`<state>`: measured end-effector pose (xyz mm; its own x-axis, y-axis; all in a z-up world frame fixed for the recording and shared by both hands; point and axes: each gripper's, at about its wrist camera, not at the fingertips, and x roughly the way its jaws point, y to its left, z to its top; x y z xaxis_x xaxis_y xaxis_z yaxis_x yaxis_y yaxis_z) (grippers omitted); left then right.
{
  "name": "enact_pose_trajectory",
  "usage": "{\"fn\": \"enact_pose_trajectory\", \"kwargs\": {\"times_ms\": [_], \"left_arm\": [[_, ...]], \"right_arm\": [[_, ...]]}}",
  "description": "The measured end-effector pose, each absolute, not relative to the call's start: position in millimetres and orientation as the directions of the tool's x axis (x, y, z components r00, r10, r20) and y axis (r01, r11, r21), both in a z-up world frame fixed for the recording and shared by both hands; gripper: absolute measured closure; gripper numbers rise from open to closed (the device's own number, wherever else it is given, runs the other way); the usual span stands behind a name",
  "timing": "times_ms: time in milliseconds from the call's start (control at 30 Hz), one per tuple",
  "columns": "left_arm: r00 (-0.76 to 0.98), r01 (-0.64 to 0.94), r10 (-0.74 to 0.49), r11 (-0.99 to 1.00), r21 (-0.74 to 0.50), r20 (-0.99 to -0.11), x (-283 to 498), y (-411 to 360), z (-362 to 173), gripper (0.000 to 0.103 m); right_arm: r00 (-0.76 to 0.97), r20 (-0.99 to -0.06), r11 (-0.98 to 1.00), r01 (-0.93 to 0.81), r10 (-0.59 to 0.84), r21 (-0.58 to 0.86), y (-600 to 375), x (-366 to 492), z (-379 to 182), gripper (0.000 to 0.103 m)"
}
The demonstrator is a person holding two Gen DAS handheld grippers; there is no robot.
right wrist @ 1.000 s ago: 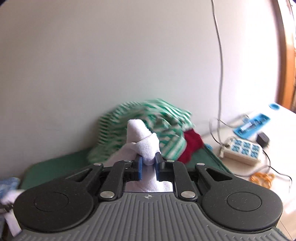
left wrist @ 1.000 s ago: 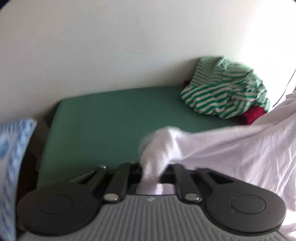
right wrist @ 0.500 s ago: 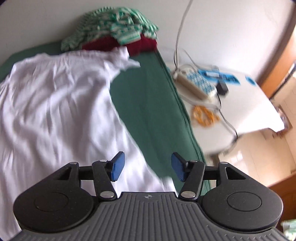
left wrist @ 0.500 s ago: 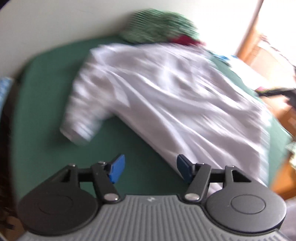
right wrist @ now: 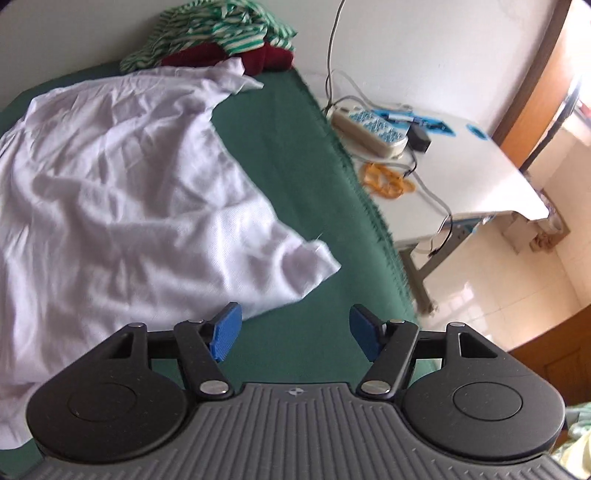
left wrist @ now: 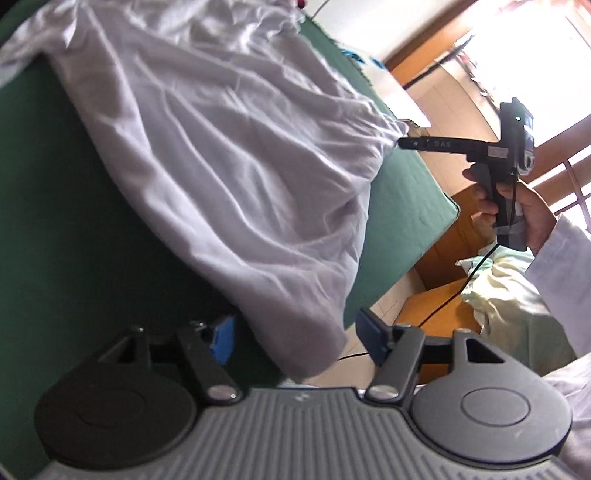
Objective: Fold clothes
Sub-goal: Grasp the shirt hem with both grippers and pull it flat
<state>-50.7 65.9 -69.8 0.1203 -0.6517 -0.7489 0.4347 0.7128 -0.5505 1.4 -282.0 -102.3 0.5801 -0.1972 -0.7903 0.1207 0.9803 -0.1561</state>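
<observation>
Spread wide over the green counter (right wrist: pixel 295 147), wrinkled and in a single unfolded layer: a white garment (right wrist: pixel 129 184), filling the right wrist view from 7 to 12 o'clock. Heaped at the far corner, about 12 o'clock, and touching the white cloth's top edge: a striped garment (right wrist: pixel 210 33) over a red one (right wrist: pixel 273 57).

Left hand-held gripper (left wrist: pixel 295 339) wide open, with one hem corner (left wrist: pixel 314 354) hanging between its fingers, unpinched. Right hand-held gripper (right wrist: pixel 295 328) likewise open and holding nothing, poised near the other hem corner (right wrist: pixel 317 258), which lies at 12 o'clock from its fingers.

Fits equally a cloth just laid out and let go, or corners about to be pinched. Either way, judged from the creases:
- Get the body flat before any crease is set; ridges running diagonally through the middle will lock into a fold.
- Take both layers of the hem well inside the corner, not the tip alone.
- Keep both corners level and under equal tension.
- Keep clear of the heap at 12 o'clock.
</observation>
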Motion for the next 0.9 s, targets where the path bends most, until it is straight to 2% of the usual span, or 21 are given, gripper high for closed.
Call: {"fn": "enact_pose_trajectory", "kwargs": {"times_ms": [100, 133, 200, 233, 267, 300, 333, 400, 433, 600, 733, 900], "left_arm": [[0.163, 0.405, -0.608, 0.759, -0.509, -0.777, -61.9, 56.0, -68.1, 0.038], [0.186, 0.395, -0.589, 0.778, -0.489, -0.786, -65.7, 52.2, -67.2, 0.041], [0.235, 0.366, -0.556, 0.81, -0.457, -0.797, -70.9, 44.3, -67.3, 0.055], [0.255, 0.351, -0.544, 0.823, -0.447, -0.8, -73.0, 40.3, -67.1, 0.066], [0.269, 0.335, -0.533, 0.832, -0.441, -0.802, -74.6, 36.0, -67.6, 0.093], [0.271, 0.314, -0.528, 0.839, -0.444, -0.805, -75.2, 30.9, -69.8, 0.103], [0.286, 0.29, -0.515, 0.85, -0.44, -0.808, -76.6, 26.4, -71.4, 0.102], [0.34, 0.263, -0.483, 0.872, -0.412, -0.807, -83.3, 19.8, -69.7, 0.103], [0.368, 0.256, -0.458, 0.887, -0.385, -0.809, -86.8, 16.4, -66.5, 0.103], [0.521, 0.204, -0.365, 0.931, -0.303, -0.771, -101.8, 27.0, -30.2, 0.103], [0.614, 0.151, -0.279, 0.96, -0.238, -0.738, -107.9, 58.7, 19.7, 0.103], [0.657, 0.135, -0.168, 0.985, -0.105, -0.735, -135.8, 99.2, 81.3, 0.103]], "right_arm": [[0.608, -0.781, 0.984, 0.006, -0.145, -0.178, -288.5, 6.8, -102.3, 0.035], [0.614, -0.78, 0.982, -0.039, -0.121, -0.182, -290.6, 8.5, -102.9, 0.035], [0.625, -0.776, 0.976, -0.112, -0.079, -0.189, -295.2, 14.1, -106.3, 0.035], [0.631, -0.774, 0.971, -0.142, -0.061, -0.192, -297.5, 17.8, -108.9, 0.035], [0.634, -0.772, 0.966, -0.171, -0.042, -0.193, -299.9, 21.5, -111.6, 0.035], [0.621, -0.783, 0.964, -0.196, -0.021, -0.181, -302.4, 26.6, -116.4, 0.036], [0.613, -0.79, 0.964, -0.214, 0.005, -0.16, -306.2, 30.6, -120.7, 0.038], [0.601, -0.796, 0.973, -0.218, 0.07, -0.08, -315.8, 35.7, -119.7, 0.073], [0.6, -0.795, 0.975, -0.217, 0.091, -0.052, -317.6, 34.6, -116.0, 0.094], [0.582, -0.796, 0.961, -0.277, 0.167, 0.0, -309.6, 12.5, -92.9, 0.096], [0.548, -0.78, 0.93, -0.35, 0.303, 0.115, -296.7, -16.2, -61.6, 0.096], [0.44, -0.802, 0.9, -0.349, 0.404, 0.261, -282.8, -41.5, -63.6, 0.096]]}}
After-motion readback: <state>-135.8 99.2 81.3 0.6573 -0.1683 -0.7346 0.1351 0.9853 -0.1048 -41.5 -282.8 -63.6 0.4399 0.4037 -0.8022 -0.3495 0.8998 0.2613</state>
